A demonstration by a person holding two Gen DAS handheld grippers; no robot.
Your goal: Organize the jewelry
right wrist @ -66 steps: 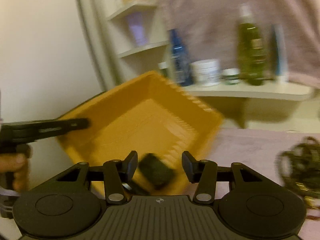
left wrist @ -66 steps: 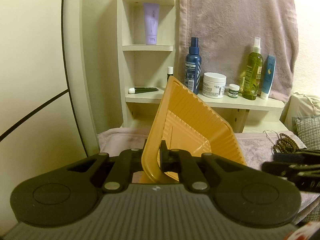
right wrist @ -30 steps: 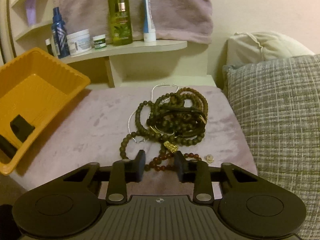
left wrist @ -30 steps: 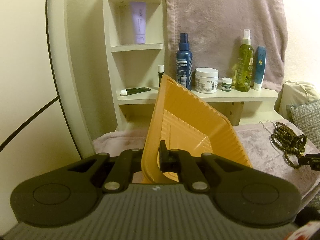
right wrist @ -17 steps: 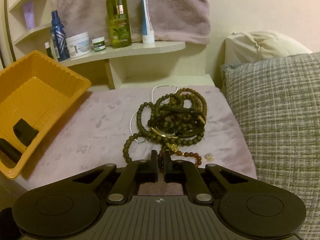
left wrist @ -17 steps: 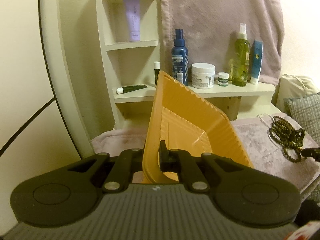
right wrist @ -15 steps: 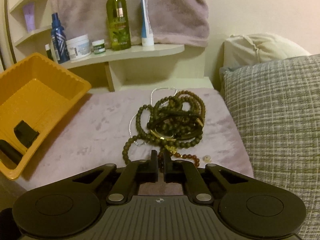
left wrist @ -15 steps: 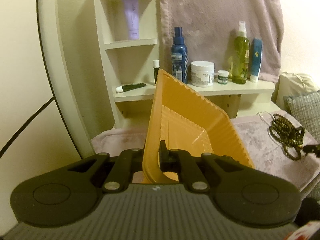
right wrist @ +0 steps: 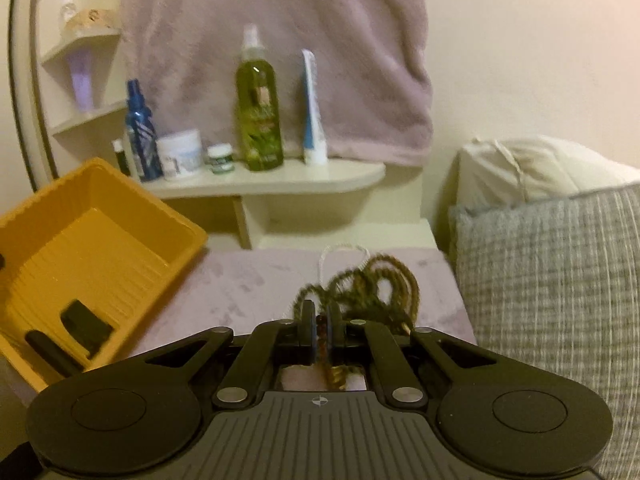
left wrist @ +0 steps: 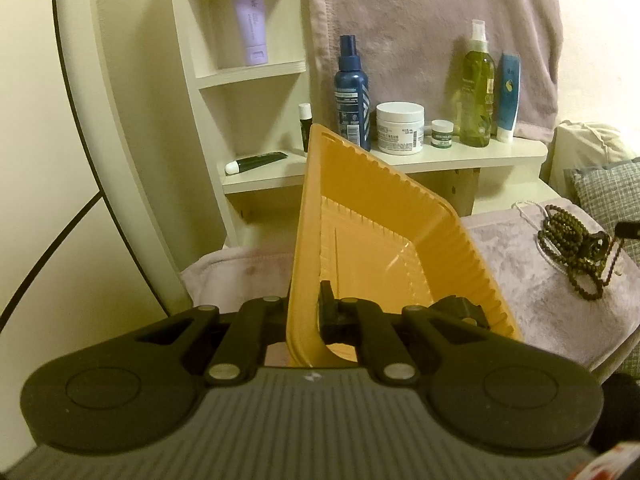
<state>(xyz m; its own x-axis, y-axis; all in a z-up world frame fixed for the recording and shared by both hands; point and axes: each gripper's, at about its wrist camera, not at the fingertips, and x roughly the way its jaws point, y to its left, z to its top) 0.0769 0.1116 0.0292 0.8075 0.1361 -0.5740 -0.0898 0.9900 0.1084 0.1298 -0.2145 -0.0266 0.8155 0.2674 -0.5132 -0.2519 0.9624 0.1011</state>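
My left gripper (left wrist: 304, 312) is shut on the near wall of a tilted orange plastic tray (left wrist: 360, 220), one finger inside and one outside. The tray (right wrist: 88, 240) also shows at the left of the right wrist view, with a small black object (right wrist: 84, 326) inside it. My right gripper (right wrist: 320, 320) is shut on a strand of a tangled pile of dark bead necklaces (right wrist: 372, 284) and holds it raised off the mauve cloth. In the left wrist view the bead pile (left wrist: 576, 240) lies at the far right, with the right gripper's tip beside it.
A cream shelf (left wrist: 460, 156) behind holds a blue spray bottle (left wrist: 352, 92), a white jar (left wrist: 400, 128), a green bottle (right wrist: 258, 108) and a tube. A mauve towel (right wrist: 280, 40) hangs above. A grey checked pillow (right wrist: 552, 280) lies at the right.
My right gripper closed on the bead strand and has lifted, pulling the beads up with it; the view is blurred by motion. The left gripper keeps holding the tray, nearly unmoved.
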